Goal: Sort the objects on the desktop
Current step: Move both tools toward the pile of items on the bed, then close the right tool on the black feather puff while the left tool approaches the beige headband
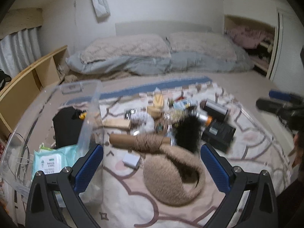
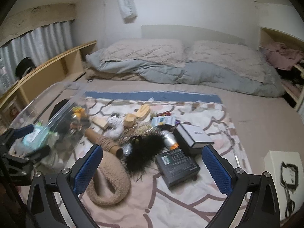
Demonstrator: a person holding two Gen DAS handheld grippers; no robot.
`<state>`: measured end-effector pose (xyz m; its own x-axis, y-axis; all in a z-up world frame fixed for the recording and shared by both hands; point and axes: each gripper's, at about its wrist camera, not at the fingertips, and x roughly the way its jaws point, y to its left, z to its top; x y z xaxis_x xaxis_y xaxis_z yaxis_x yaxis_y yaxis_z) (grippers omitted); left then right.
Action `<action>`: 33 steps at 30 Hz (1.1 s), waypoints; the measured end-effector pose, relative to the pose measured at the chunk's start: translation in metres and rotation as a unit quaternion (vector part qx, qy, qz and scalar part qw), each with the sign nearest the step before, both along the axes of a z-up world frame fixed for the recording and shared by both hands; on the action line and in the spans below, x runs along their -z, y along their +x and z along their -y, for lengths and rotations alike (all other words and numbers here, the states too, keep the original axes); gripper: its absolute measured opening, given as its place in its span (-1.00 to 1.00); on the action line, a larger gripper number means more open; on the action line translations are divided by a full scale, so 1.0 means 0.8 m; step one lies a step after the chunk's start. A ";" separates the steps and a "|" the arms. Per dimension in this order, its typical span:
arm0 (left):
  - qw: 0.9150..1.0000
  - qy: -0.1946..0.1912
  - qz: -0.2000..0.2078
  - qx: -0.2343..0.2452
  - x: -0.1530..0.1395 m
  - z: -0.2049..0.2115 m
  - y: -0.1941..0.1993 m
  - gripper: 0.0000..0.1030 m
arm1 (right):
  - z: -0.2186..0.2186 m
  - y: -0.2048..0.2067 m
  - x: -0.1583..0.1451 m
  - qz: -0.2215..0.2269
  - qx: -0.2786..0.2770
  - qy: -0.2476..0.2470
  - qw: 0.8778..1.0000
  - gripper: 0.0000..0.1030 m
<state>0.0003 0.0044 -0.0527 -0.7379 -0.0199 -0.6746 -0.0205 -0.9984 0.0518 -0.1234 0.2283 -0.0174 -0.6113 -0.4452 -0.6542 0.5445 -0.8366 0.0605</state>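
Note:
A pile of small objects lies on a patterned cloth (image 1: 133, 205) on a bed. In the left wrist view my open, empty left gripper (image 1: 152, 152) hovers over a tan fuzzy ring (image 1: 171, 172), just behind a cardboard tube wound with twine (image 1: 140, 141) and a black feathery item (image 1: 188, 133). A clear plastic bin (image 1: 57, 114) at left holds a wet-wipes pack (image 1: 50, 161) and a black item. In the right wrist view my open, empty right gripper (image 2: 152, 153) hovers above the tan ring (image 2: 110, 182), the black feathers (image 2: 144, 152) and a dark flat box (image 2: 177, 165).
A white charger block (image 1: 131, 160) lies by the ring. Wooden blocks (image 2: 138, 114), a silver can (image 2: 169, 138) and a grey box (image 2: 193, 134) sit in the pile. A white box with scissors (image 2: 285, 174) lies at right. Pillows and a duvet (image 2: 171, 66) lie behind; wooden shelf (image 2: 47, 70) left.

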 end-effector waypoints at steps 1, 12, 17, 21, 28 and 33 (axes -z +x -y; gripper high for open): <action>1.000 -0.003 0.009 0.002 0.006 -0.001 0.000 1.00 | 0.001 -0.002 0.002 0.011 -0.008 -0.002 1.000 1.00; 0.991 -0.024 0.129 0.040 0.087 -0.027 -0.018 1.00 | 0.008 -0.028 0.034 0.069 -0.017 0.008 0.997 1.00; 0.982 -0.072 0.158 0.076 0.120 -0.051 -0.025 1.00 | 0.020 -0.054 0.049 0.100 -0.011 0.013 0.995 1.00; 0.977 -0.091 0.169 0.090 0.136 -0.057 -0.034 1.00 | 0.039 -0.076 0.067 0.114 -0.001 0.035 0.993 1.00; 0.973 -0.118 0.179 0.084 0.159 -0.048 -0.051 1.00 | 0.088 -0.105 0.101 0.102 -0.043 0.065 0.992 0.83; 0.972 -0.110 0.188 0.087 0.173 -0.045 -0.054 1.00 | 0.119 -0.131 0.135 0.126 -0.050 0.091 0.987 0.30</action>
<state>-0.0431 0.0400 -0.1910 -0.4456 -0.0910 -0.8906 -0.2457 -0.9442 0.2195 -0.2285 0.1333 -0.1253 -0.3788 -0.3567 -0.8540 0.6118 -0.7888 0.0581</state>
